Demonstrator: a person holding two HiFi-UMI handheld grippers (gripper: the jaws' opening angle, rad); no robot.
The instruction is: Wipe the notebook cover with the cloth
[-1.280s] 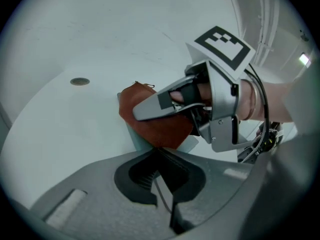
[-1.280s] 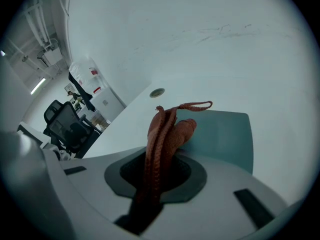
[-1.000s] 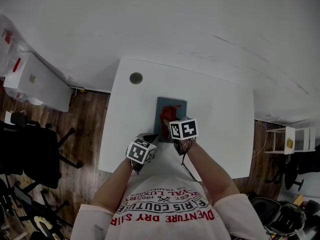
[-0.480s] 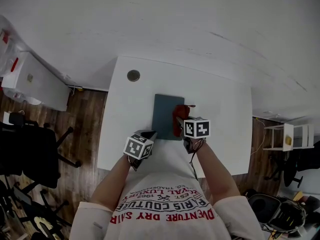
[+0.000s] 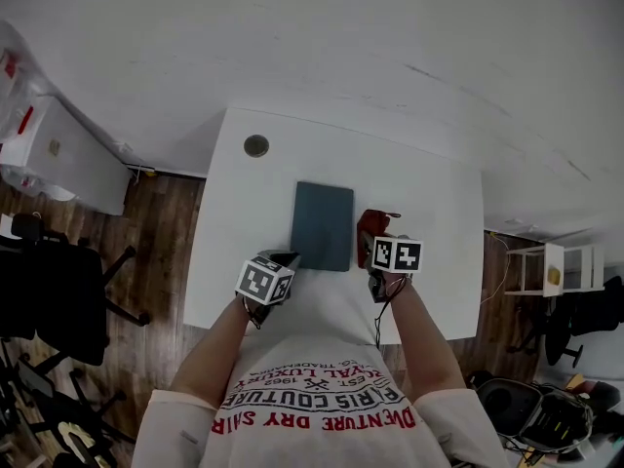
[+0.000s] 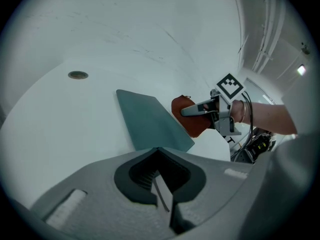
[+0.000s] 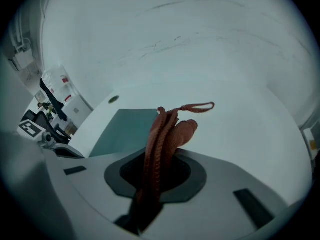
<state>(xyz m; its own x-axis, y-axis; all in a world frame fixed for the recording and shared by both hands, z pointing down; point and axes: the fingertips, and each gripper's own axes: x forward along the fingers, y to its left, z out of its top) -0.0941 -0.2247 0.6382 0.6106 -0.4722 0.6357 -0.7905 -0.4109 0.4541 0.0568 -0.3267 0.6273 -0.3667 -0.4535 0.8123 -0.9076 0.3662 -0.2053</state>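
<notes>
With the right claw (image 5: 374, 238) clamped on the cloth (image 5: 370, 228) just beside the notebook (image 5: 323, 225) - left claw (image 5: 287, 259) closed on nothing - wiping seems paused; the next stroke needs the cloth over the cover.

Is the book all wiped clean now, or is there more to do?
Grabbed already: the cloth, clamped in the right gripper. Right now it hangs beside the teal notebook, not on its cover. Whether more wiping is left, I can't tell; the left gripper is shut and empty.
</notes>
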